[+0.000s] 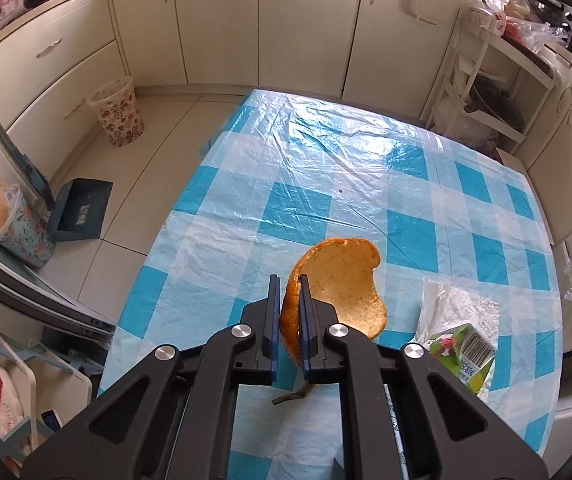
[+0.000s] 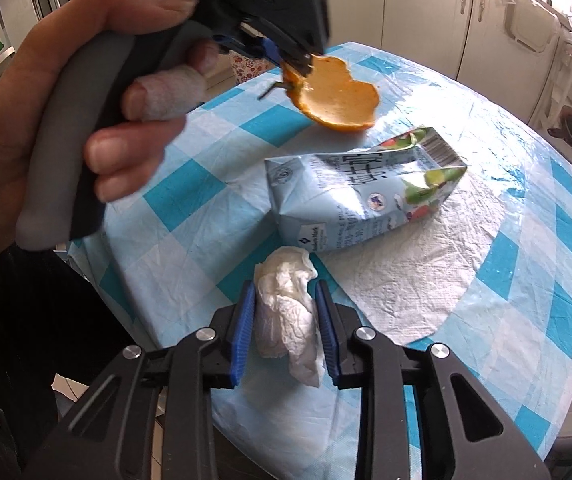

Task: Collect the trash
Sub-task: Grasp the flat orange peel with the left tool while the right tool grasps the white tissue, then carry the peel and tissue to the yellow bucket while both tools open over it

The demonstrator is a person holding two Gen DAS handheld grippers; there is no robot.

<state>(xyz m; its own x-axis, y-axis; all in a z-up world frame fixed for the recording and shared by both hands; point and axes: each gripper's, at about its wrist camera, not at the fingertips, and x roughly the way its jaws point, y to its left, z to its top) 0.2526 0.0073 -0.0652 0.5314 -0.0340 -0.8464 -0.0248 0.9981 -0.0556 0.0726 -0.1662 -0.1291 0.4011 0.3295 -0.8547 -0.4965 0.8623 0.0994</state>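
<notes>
My left gripper [image 1: 288, 280] is shut on the rim of a curved orange peel [image 1: 346, 280], which hangs clear above the checked tablecloth [image 1: 245, 220]. The right wrist view shows that same peel [image 2: 338, 98] lifted off the table in the left gripper [image 2: 298, 60], held by a person's hand [image 2: 85, 120]. My right gripper [image 2: 283, 290] is shut on a crumpled white tissue [image 2: 286, 312] near the table's front edge. A flattened light-blue milk carton [image 2: 358, 196] lies on a white paper napkin [image 2: 406, 280] just beyond the tissue. The carton's end [image 1: 462, 354] also shows at the lower right in the left wrist view.
A floral waste bin [image 1: 119, 114] stands on the floor beyond the table's left side, with a dark dustpan [image 1: 79, 210] and a floral bag [image 1: 21, 228] nearer. Cream cabinets [image 1: 306, 24] line the far wall. A white shelf rack [image 1: 486, 92] stands at the right.
</notes>
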